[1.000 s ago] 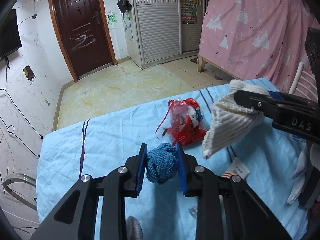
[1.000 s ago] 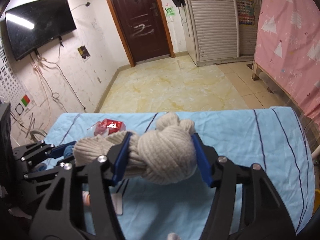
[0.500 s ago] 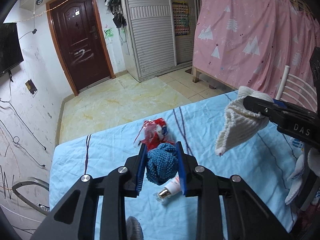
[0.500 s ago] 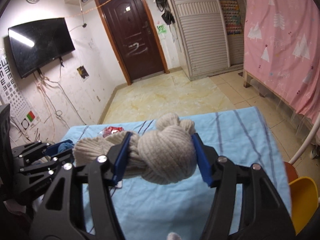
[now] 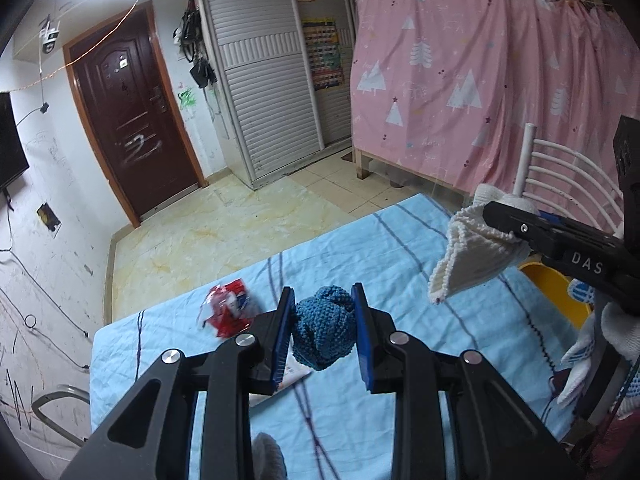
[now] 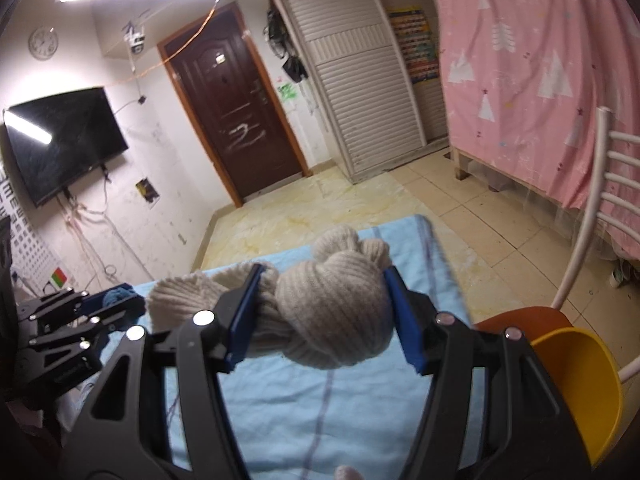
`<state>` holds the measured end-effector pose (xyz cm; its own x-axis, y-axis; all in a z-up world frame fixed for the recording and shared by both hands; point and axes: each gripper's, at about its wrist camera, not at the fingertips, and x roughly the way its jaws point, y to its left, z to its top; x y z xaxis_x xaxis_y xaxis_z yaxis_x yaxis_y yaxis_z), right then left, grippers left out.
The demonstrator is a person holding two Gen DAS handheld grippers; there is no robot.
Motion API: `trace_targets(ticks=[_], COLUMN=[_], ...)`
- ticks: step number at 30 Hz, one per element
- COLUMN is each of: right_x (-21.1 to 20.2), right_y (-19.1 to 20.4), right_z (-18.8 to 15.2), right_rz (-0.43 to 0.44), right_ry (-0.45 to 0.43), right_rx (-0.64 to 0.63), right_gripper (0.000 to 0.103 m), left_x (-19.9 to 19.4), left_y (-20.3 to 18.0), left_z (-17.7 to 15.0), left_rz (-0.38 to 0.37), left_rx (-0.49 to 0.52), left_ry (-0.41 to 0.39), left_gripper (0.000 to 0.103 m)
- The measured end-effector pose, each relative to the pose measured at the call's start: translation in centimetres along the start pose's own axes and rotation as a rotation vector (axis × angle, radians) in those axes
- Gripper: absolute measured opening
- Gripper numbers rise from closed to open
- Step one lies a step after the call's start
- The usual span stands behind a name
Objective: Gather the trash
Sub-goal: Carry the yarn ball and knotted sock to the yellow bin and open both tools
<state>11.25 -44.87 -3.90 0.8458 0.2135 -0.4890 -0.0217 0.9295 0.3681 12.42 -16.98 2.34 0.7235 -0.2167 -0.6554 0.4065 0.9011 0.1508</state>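
A table under a light blue striped cloth [image 5: 360,264] fills the near scene. At its right edge stands a yellow bin [image 6: 576,384]. The right gripper [image 6: 320,312], jaws about half open, clamps a knotted cream knit sock [image 6: 332,312] above the cloth, near the bin. The left gripper [image 5: 322,332], jaws narrow, grips a blue knit ball [image 5: 323,332]. A red wrapper [image 5: 228,310] lies on the cloth, far left of it.
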Motion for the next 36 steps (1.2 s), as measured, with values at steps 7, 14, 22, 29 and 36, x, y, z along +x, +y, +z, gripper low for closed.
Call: trace_targets(ticks=[7,14,22,29,36], right_x=[-2.1,-4.6,-7.4,-7.7,-7.9], right_y=[-5.1,-9.7,-14.3,-17.3,-19.0], right_z=[-0.7,-1.6,-3.2,-4.8,-6.0], right_rz=[-0.048,-0.124,-0.278,-0.314,-0.345], right_ry=[-0.022,-0.054,-0.092,-0.088,-0.098], right_rx=[0.075,0.123,0.125,0.159,0.178], right_gripper=[0.059,0.059,0.059,0.059,0.059], left_x=[-0.4,-0.4,-0.4,1.1,3.6], left_y=[-4.6,-9.4,-15.7,-21.3,-24.9], left_z=[1.2,2.0,3.0,3.8,4.2], left_rz=[-0.037,-0.079,-0.149,-0.246,-0.342], left_rx=[0.053,0.106,0.173,0.204,0.189], left_ry=[-0.021,-0.029,-0.043,-0.02,0.038], left_gripper=[0.019,0.019,0.019,0.02,0.02])
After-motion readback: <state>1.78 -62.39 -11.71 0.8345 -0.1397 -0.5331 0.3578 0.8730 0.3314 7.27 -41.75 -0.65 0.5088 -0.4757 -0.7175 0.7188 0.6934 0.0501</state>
